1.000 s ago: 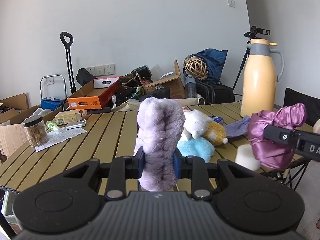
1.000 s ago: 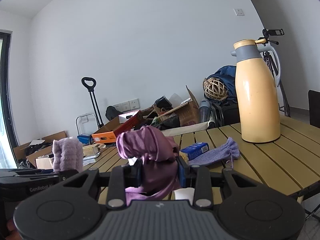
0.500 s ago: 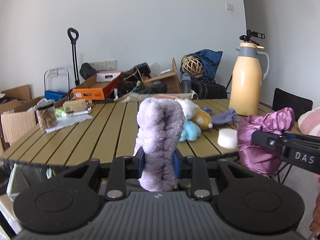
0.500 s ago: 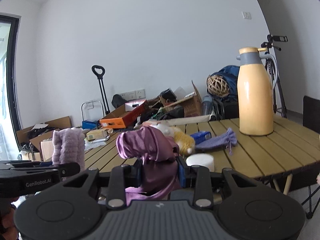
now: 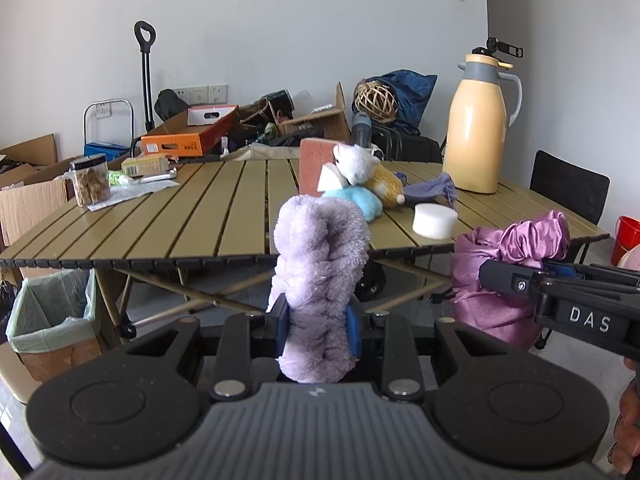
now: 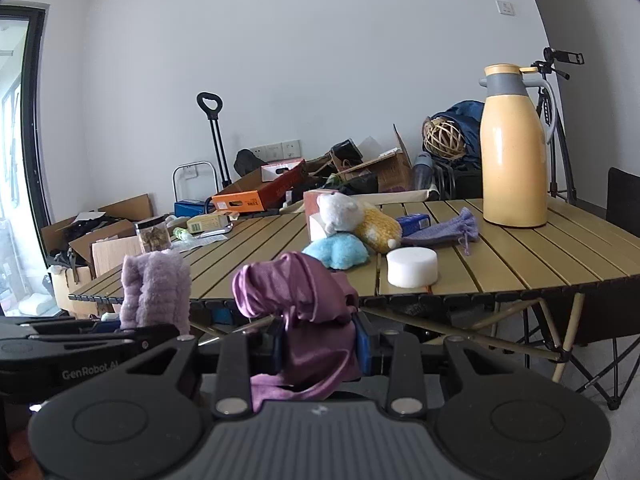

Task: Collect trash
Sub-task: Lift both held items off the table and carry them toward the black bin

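My left gripper [image 5: 316, 330] is shut on a fluffy lilac cloth [image 5: 320, 280] that stands upright between its blue pads; the same lilac cloth [image 6: 156, 288] shows at the left of the right wrist view. My right gripper [image 6: 320, 344] is shut on a crumpled purple satin cloth [image 6: 304, 300], also visible as the purple cloth [image 5: 508, 268] to the right in the left wrist view. Both grippers hang in front of the slatted table's near edge [image 5: 160, 258], off the tabletop. A lined bin [image 5: 52, 312] stands on the floor under the table's left corner.
On the table lie a white foam disc [image 5: 434, 220], plush toys [image 5: 360, 184], a lilac pouch [image 6: 440, 232], a yellow thermos jug [image 5: 476, 128], a jar [image 5: 90, 180] and papers. Boxes and clutter line the far wall. A black chair [image 5: 568, 192] and red bucket [image 5: 626, 236] stand right.
Both grippers have drawn back from over the tabletop to beyond its near edge and sunk a little, each still holding its cloth. The bin under the table has come into view.
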### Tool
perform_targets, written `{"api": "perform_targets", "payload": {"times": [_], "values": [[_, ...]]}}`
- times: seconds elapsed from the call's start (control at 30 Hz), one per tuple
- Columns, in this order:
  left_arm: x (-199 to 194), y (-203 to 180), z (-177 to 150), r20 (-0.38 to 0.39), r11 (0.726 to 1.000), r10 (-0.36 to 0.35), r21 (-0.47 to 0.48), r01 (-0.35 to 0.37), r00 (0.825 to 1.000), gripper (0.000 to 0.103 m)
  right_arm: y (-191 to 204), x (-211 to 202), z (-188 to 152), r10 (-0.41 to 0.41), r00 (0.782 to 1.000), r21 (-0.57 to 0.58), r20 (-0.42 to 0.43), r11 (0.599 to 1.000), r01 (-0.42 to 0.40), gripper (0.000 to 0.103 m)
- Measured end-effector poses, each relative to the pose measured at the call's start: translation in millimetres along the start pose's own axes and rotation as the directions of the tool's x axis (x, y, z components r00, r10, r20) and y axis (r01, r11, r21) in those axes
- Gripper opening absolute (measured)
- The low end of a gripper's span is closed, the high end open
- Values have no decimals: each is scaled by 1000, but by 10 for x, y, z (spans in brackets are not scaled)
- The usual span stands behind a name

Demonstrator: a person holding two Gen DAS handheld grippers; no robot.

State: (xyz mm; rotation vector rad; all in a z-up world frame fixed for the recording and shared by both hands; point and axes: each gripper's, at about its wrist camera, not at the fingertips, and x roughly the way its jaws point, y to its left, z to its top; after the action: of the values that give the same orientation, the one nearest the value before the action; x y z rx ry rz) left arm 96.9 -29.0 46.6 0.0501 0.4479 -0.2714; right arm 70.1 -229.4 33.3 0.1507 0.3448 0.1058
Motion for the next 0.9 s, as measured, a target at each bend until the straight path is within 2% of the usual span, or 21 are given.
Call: {"api": "perform_targets", "payload": {"times": [0.2, 0.6, 0.9], "values": [[13, -45, -80, -20, 1000, -6, -12, 6, 1000, 29, -52, -36, -53, -6, 1000, -3, -29, 1000, 6, 32], [95, -66, -215, -78, 1000, 0, -14, -1, 997, 29, -1, 51, -142, 31, 996, -7, -80, 999, -32, 32], [243, -42, -293, -127, 1000, -3, -18, 1, 992, 28, 5, 261, -227, 50, 989, 2, -140, 999, -51, 32]]}}
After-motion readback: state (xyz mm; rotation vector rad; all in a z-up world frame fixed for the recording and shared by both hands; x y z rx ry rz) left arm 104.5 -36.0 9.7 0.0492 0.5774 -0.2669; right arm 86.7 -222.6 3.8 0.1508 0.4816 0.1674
